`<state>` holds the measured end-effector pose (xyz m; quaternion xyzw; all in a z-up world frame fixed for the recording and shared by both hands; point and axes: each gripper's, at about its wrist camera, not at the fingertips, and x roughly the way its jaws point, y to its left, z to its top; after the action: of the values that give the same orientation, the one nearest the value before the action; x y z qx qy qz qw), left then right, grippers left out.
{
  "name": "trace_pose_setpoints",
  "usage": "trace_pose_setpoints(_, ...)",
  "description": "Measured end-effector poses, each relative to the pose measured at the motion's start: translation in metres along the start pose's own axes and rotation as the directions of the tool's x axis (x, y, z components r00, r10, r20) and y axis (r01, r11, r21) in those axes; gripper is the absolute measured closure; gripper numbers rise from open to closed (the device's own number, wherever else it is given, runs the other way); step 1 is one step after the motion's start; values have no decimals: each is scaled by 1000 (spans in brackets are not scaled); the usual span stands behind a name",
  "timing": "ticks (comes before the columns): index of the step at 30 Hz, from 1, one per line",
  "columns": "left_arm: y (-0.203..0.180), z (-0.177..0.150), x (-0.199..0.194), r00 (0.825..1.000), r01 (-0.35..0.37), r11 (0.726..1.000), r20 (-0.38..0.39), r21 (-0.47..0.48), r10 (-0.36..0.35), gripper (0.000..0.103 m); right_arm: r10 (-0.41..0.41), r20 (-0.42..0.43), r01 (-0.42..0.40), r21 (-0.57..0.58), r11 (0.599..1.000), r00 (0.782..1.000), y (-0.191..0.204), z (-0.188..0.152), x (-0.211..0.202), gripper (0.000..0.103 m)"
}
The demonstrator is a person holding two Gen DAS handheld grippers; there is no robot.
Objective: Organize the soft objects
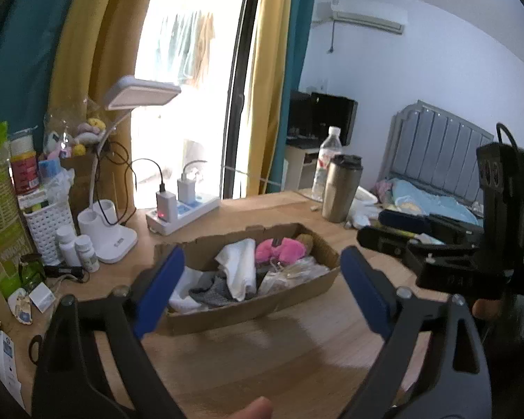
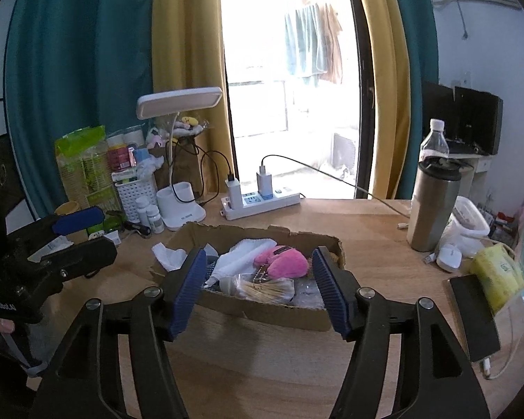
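While the left wrist view looks down along the left gripper [image 1: 262,279], its jaws stand wide apart and hold nothing. The cardboard box [image 1: 297,295] lies on the table [image 1: 262,356] directly ahead, between the two blue pads, with its long axis running from near left to far right. Inside it lie a white cloth [image 1: 239,267], a pink plush toy [image 1: 279,249] and a grey fabric piece [image 1: 209,291]. The box's near-left corner is hidden behind the left pad. The right gripper [image 1: 394,230] appears at the right edge, near the far end of the box.

From the right wrist view, the right gripper [image 2: 260,288] also has its jaws wide and empty. The cardboard box [image 2: 286,316] sits straight ahead and appears close under the pads; the pink plush toy [image 2: 284,262] lies centred between them. Judging by this, the right gripper is the nearer one to the toy. A white cloth [image 2: 169,256] lies outside the box, at its left end. A clear packet in the box is hard to identify.
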<state>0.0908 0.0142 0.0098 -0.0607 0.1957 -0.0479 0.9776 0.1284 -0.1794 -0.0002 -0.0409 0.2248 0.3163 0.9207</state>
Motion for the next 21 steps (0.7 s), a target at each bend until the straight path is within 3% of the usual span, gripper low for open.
trace_pose_setpoints(12, -15, 4, -38, 997, -39, 999, 69, 17, 37, 11, -62, 96, 63, -13, 998, 993, 13, 5, -45, 32)
trace_pose_setpoints(21, -26, 10, -69, 987, -85, 996, 141, 16, 82, 9, -113, 184, 115, -2, 993, 976, 17, 6, -84, 30)
